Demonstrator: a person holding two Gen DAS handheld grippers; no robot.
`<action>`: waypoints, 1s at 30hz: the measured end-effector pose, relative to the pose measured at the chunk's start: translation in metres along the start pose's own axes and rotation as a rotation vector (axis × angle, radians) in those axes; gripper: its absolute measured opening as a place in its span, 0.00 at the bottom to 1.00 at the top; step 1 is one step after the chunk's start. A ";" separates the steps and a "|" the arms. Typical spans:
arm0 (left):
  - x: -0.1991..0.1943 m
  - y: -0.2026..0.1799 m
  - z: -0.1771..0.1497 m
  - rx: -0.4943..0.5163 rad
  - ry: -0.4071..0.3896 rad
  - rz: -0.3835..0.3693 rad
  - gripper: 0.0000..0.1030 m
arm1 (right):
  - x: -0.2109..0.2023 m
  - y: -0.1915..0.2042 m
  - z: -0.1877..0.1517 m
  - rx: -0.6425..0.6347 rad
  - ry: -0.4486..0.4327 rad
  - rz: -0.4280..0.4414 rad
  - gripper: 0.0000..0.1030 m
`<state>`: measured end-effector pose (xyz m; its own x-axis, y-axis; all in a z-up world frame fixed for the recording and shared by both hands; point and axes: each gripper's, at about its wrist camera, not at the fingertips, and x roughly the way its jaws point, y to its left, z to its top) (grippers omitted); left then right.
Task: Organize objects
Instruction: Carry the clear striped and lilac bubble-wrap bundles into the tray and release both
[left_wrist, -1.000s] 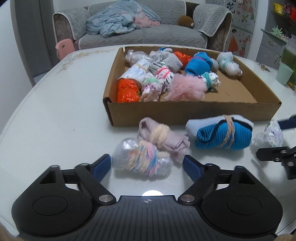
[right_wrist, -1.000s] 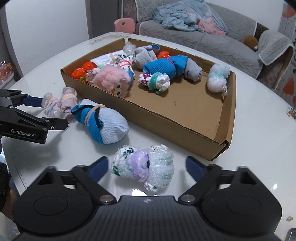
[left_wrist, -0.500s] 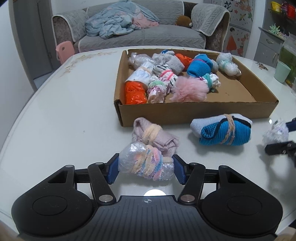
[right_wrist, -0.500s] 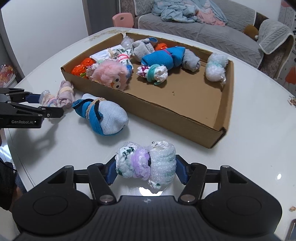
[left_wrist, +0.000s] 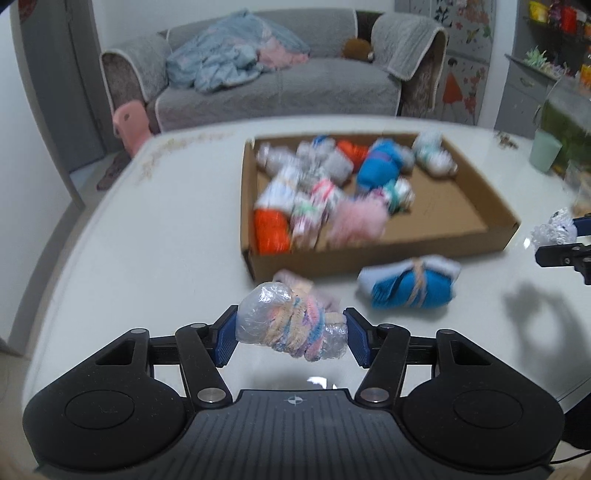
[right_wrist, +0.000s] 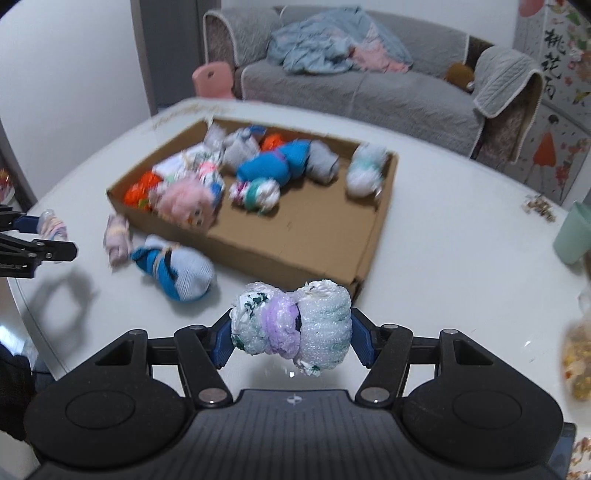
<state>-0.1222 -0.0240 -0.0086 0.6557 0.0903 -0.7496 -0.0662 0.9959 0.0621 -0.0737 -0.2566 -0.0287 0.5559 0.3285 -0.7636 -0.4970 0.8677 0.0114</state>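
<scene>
My left gripper (left_wrist: 291, 338) is shut on a plastic-wrapped pastel sock bundle (left_wrist: 290, 328) and holds it above the white table (left_wrist: 147, 258). My right gripper (right_wrist: 291, 338) is shut on a white and purple wrapped bundle (right_wrist: 291, 326), also lifted. A cardboard box (left_wrist: 436, 251) (right_wrist: 314, 240) holds several rolled sock bundles. A blue and white sock roll (left_wrist: 410, 286) (right_wrist: 177, 271) and a small pink roll (right_wrist: 117, 240) lie on the table in front of the box.
A mint cup (right_wrist: 574, 238) stands at the table's right side. A grey sofa (left_wrist: 277, 85) with a blue blanket and a pink child's chair (left_wrist: 131, 123) are behind the table. Each gripper shows at the edge of the other's view.
Both grippers closed on their bundles and have lifted them off the table. The views are now blurred from motion.
</scene>
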 end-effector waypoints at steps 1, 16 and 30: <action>-0.003 -0.003 0.006 0.000 -0.005 -0.013 0.63 | -0.004 -0.004 0.003 0.007 -0.015 -0.004 0.56; 0.039 -0.122 0.129 0.354 -0.086 -0.267 0.63 | -0.016 -0.035 0.080 -0.042 -0.199 -0.013 0.57; 0.179 -0.151 0.135 0.682 0.065 -0.335 0.63 | 0.106 -0.061 0.119 -0.156 -0.018 0.077 0.57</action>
<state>0.1064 -0.1569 -0.0629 0.5120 -0.1970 -0.8361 0.6216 0.7567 0.2024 0.0949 -0.2302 -0.0338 0.5233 0.3994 -0.7527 -0.6353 0.7716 -0.0323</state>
